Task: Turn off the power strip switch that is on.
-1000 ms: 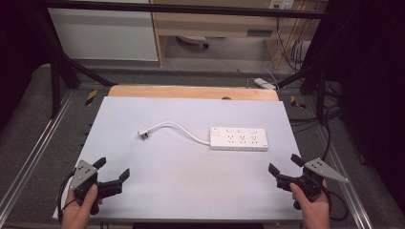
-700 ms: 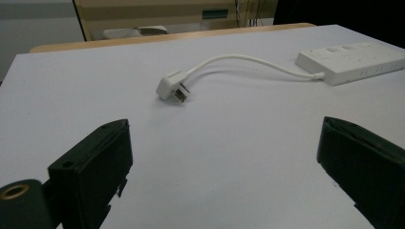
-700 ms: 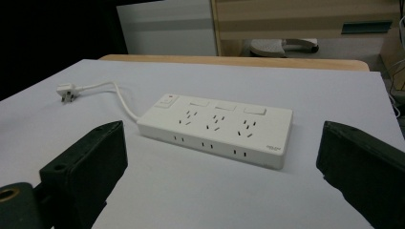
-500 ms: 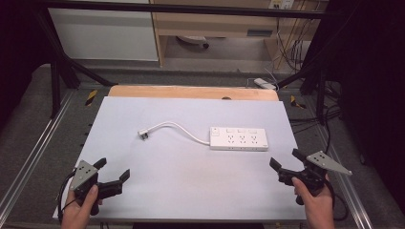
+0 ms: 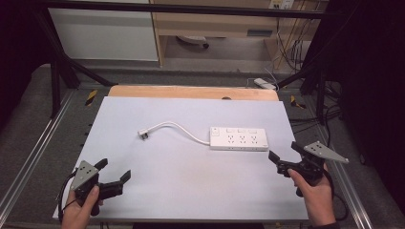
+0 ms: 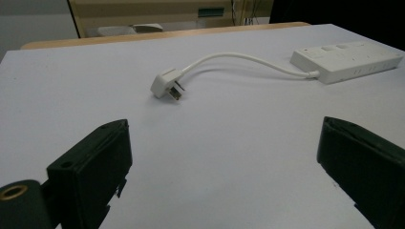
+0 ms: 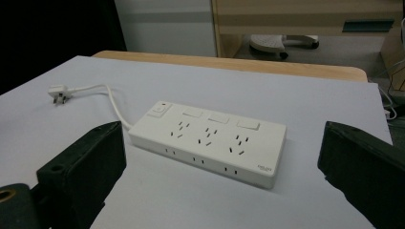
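- High view: the white power strip [image 5: 239, 138] lies flat on the worktop [image 5: 191, 181], right of centre, its long axis running 9 to 3 o'clock. Its cord [image 5: 181, 130] curls off toward 9 o'clock and ends in the plug [image 5: 143, 135]. The right tongs [image 5: 286, 160] sit at the near right corner, jaws spread, gripping nothing. The strip's right end lies just beside them at about 10 o'clock. The left tongs [image 5: 114, 174] wait at the near left corner, also released and well apart from the strip. The right hand is clearly nearer.
- Left gripper view: both black jaws stand wide apart with bare worktop between them. The plug [image 6: 167, 85] lies ahead at 12 o'clock and the strip [image 6: 346, 59] far off at 2 o'clock.
- Right gripper view: jaws wide open and empty. The strip [image 7: 210, 140] lies near, dead ahead at 12 o'clock, set slantwise across the gap, switch end toward 10 o'clock. I judge a short forward reach by this hand would straddle it.
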`<state>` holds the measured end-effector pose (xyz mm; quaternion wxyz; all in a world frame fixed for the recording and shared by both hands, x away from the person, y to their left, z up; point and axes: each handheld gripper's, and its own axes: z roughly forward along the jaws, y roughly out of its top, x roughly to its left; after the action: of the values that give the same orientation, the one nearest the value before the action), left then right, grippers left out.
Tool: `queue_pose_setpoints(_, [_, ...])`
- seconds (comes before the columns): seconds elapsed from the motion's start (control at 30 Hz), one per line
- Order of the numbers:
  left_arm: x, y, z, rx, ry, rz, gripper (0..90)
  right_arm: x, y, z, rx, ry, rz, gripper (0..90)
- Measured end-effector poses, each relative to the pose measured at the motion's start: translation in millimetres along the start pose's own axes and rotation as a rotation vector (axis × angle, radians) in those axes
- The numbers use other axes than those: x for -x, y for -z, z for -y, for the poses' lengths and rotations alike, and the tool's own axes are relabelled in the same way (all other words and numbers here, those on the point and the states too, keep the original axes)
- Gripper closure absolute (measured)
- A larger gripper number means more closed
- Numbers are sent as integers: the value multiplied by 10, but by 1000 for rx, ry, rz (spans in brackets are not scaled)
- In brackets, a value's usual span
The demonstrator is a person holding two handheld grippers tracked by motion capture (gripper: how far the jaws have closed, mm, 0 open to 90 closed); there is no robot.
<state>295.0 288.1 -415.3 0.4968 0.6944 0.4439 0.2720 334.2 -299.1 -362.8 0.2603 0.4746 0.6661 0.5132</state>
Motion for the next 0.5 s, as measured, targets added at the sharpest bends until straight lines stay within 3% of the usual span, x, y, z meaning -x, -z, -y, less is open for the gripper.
queue_pose_setpoints(0.17, [-1,-2,1,-2,-5,1,45,15,-52,-89,-10,11,-6,39])
queue_pose_setpoints(0.23, [1,-1,0,-2,-4,3,45,45,-85,-146,-10,-5,-17,40])
queue_pose_setpoints(0.5, [18,-19,2,-8,-21,3,46,105,-162,-259,-10,2,-3,46])
